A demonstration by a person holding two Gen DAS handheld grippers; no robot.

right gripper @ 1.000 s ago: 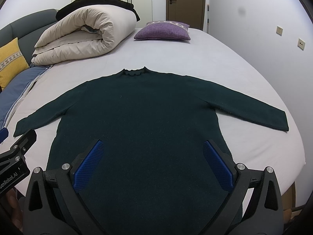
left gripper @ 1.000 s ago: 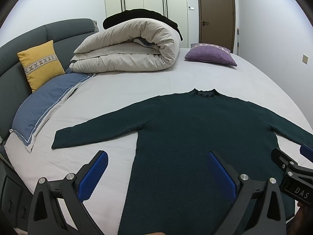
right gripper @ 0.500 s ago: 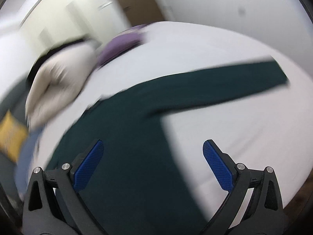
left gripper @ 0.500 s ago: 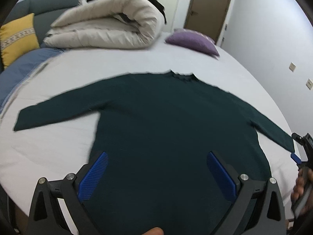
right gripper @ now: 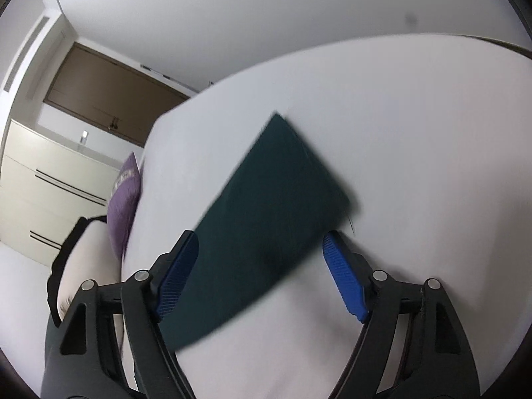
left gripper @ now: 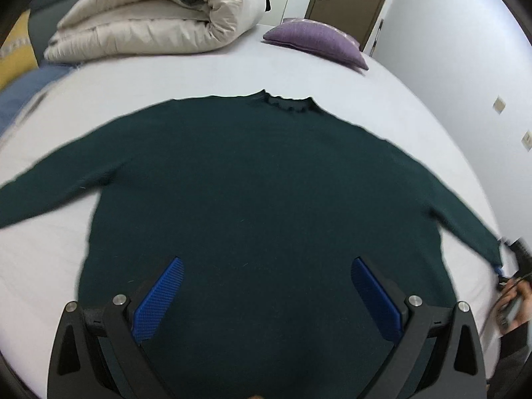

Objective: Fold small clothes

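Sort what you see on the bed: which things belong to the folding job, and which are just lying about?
Job: dark green sweater; its right sleeve; left gripper; right gripper.

Lying about: rolled duvet; purple cushion; yellow cushion.

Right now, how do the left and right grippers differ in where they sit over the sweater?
The left gripper hovers over the sweater body near the hem; the right gripper sits at the end of one sleeve. The left straddles broad fabric; the right brackets the narrow sleeve. Both have jaws open, gripping nothing.
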